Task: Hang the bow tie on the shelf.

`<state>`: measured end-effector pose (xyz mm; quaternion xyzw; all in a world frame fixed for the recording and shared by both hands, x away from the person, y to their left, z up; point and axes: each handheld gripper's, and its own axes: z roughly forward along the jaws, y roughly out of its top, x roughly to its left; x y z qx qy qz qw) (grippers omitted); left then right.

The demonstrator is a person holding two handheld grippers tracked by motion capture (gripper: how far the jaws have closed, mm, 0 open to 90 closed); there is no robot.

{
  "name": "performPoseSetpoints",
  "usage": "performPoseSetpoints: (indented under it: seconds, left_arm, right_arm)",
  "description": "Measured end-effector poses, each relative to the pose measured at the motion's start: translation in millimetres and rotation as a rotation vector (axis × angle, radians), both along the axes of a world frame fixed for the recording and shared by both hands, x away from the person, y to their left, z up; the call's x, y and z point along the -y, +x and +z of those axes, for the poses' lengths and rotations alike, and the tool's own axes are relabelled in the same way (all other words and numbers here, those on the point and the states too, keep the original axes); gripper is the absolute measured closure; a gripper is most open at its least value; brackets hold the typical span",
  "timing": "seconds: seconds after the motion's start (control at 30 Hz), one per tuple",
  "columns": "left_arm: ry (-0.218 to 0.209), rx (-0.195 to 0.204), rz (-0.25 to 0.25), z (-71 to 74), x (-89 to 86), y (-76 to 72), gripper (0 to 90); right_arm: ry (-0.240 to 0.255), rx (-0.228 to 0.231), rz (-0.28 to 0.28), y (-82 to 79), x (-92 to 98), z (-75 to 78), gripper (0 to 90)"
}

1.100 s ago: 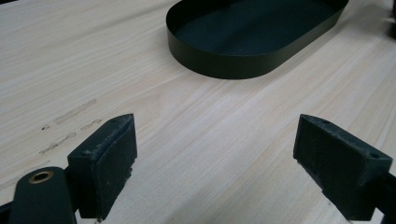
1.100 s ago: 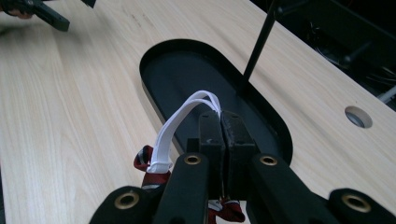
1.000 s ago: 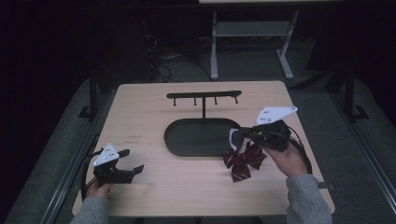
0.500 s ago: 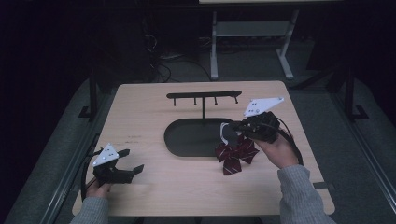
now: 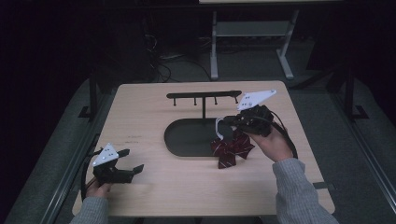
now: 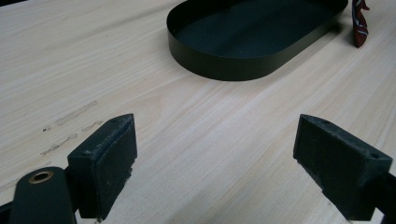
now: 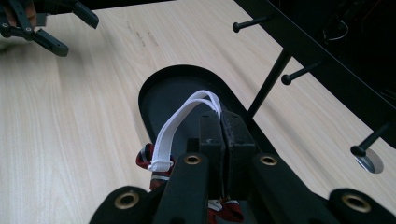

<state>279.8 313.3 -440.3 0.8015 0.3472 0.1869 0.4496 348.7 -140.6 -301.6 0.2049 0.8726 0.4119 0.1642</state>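
A dark red plaid bow [image 5: 232, 148] hangs by a white elastic strap [image 7: 175, 126] from my right gripper [image 5: 229, 125], whose jaws are shut on the strap. The bow's lower tip is at the right rim of the black oval base [image 5: 187, 137] of a peg stand. In the right gripper view, my right gripper [image 7: 222, 119] points over the base, with the bow [image 7: 145, 156] dangling below the jaws. My left gripper [image 5: 133, 161] rests open near the table's front left. Between its fingers [image 6: 107, 158] lies bare wood.
The stand's thin post carries a black bar [image 5: 204, 95] with several pegs [image 7: 299, 72] above the far side of the base. The light wooden table [image 5: 140, 112] has bare room left of the base. Table legs and cables lie on the dark floor behind.
My right gripper has carried the bow to the left and a little up, from the bare wood to the base's right rim. The left gripper has stayed put.
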Motion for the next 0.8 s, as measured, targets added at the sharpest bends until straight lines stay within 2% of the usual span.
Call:
performPoseSetpoints:
  seconds: [0.8]
  left_arm:
    - [0.006,0.002,-0.003,1.4,-1.5,-0.6,13.0]
  right_arm:
    - [0.020,0.010,0.011,17.7,-8.0,16.2,87.7]
